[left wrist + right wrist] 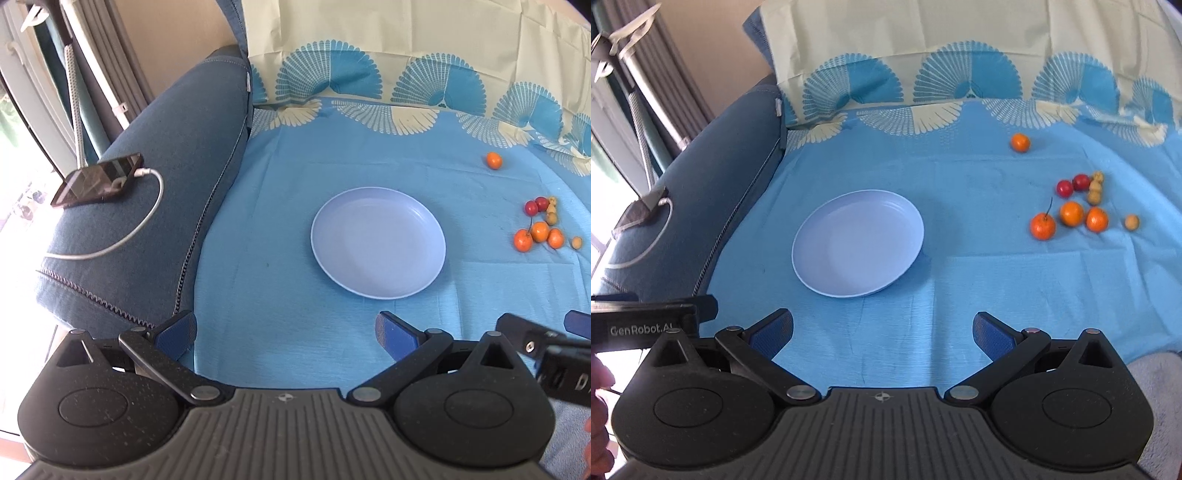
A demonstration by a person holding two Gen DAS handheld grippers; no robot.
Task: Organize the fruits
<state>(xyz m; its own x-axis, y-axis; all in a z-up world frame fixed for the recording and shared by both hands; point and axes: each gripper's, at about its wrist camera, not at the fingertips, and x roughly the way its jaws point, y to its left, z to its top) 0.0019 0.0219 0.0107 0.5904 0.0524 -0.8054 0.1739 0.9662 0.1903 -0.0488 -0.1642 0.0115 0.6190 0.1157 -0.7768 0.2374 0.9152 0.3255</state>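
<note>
fruit lies scattered on a blue cloth (295, 206) in the left wrist view, well to the right of a pale blue plate (378, 242) that sits empty near the middle. a lone orange (494, 160) rests apart, farther back. nearer, two red cherries (535, 206) touch each other beside a few small tan fruits (551, 214), and just in front of them three oranges (539, 234) cluster close together, with one more tan fruit (576, 242) to their right. the left gripper (286, 332) hovers over the cloth's near edge, its blue-padded jaws spread wide and holding nothing. part of the right gripper (546, 339) pokes in at the lower right. on the sofa arm (177, 155) at left a phone (98, 179) lies with a white cable (140, 225) plugged in.

in the right wrist view the plate (857, 243) sits left of centre and the fruit is at the right: the lone orange (1020, 142) at the back, the cherries (1073, 184) and tan fruits (1095, 188) behind the three oranges (1071, 218), the leftmost with a thin stem. the single tan fruit (1131, 222) lies just right of them. the right gripper (882, 332) is also wide open and empty, above bare cloth (960, 280) in front of the plate. the left gripper (653, 321) shows at the left edge, with a hand (600, 417) below it.
</note>
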